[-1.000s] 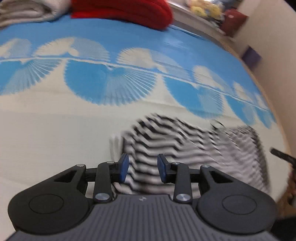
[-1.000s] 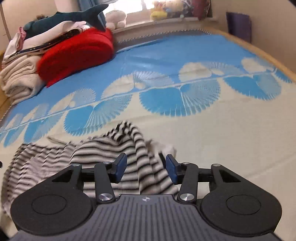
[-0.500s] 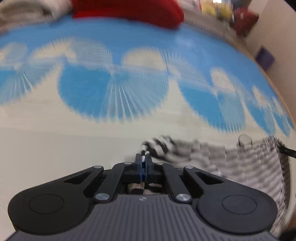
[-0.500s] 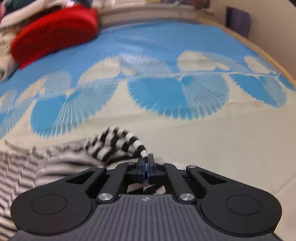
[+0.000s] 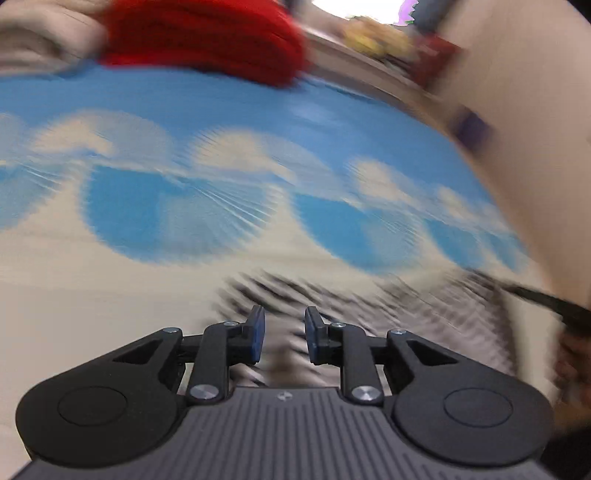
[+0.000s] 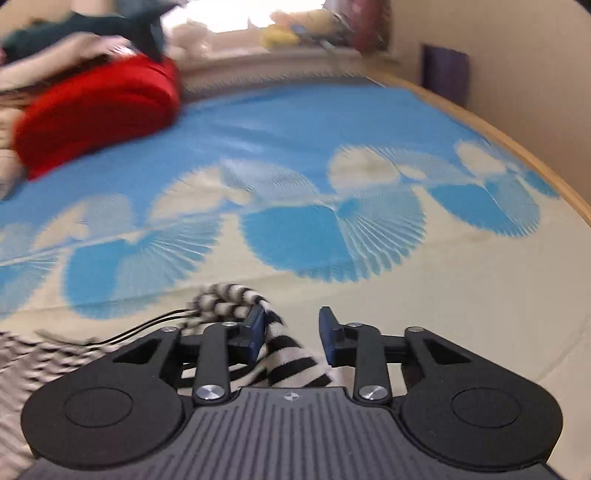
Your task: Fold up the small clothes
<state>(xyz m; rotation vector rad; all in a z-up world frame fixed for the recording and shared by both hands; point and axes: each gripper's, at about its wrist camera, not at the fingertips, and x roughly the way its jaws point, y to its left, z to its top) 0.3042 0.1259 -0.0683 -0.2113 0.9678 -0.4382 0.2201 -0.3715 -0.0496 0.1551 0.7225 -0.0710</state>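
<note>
A black-and-white striped garment [image 5: 369, 295] lies crumpled on the blue-and-cream bedspread [image 5: 184, 206], blurred in the left wrist view. My left gripper [image 5: 282, 338] hovers over its left end. Its jaws are opening, with cloth below the gap and none pinched. In the right wrist view a fold of the striped garment [image 6: 225, 299] rises between the blue pads of my right gripper [image 6: 291, 334]. Those jaws are opening too. The cloth leans on the left pad [image 6: 255, 332] only, and the right pad stands apart from it.
A red cushion [image 6: 96, 110] and a pile of folded cloth [image 5: 37, 37] sit at the far left of the bed. Plush toys [image 6: 288, 29] line the window sill. The wooden bed edge [image 6: 517, 140] and a purple box [image 6: 445, 74] are at the right by the wall.
Both grippers shut on the striped garment half a second ago and have since spread their jaws, letting the cloth go. Both views have shifted a little across the bed.
</note>
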